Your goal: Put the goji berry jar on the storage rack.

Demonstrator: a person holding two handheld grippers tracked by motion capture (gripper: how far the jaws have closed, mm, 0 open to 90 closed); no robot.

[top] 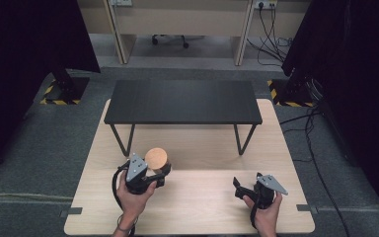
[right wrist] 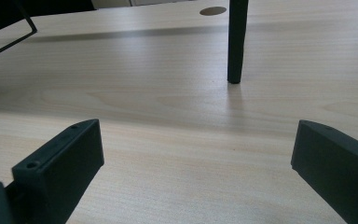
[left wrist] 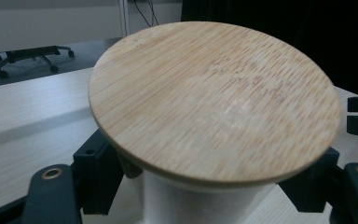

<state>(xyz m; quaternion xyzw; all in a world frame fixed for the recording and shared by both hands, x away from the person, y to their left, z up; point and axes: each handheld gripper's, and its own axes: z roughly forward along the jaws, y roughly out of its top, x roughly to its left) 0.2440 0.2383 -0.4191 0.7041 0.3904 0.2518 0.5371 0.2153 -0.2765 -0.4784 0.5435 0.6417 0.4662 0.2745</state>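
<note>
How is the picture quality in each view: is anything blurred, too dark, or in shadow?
High view: both side edges very dark; the wooden table evenly lit. Left gripper view: the bamboo lid is sharp, the background soft. Right gripper view: the near fingers are slightly soft, and the black leg casts a faint shadow.

A light wooden table (top: 192, 197) is standing on grey carpet (top: 44, 143), bearing a low black shelf (top: 182, 101) on thin metal legs. Dark curtains (top: 24, 39) are hanging at both sides, their stands sitting on yellow-and-black striped floor markings (top: 54, 101). Beyond, a pale desk (top: 177, 19) is sheltering an office chair base (top: 170, 39), and cables (top: 271, 44) are trailing from a wall socket
</note>
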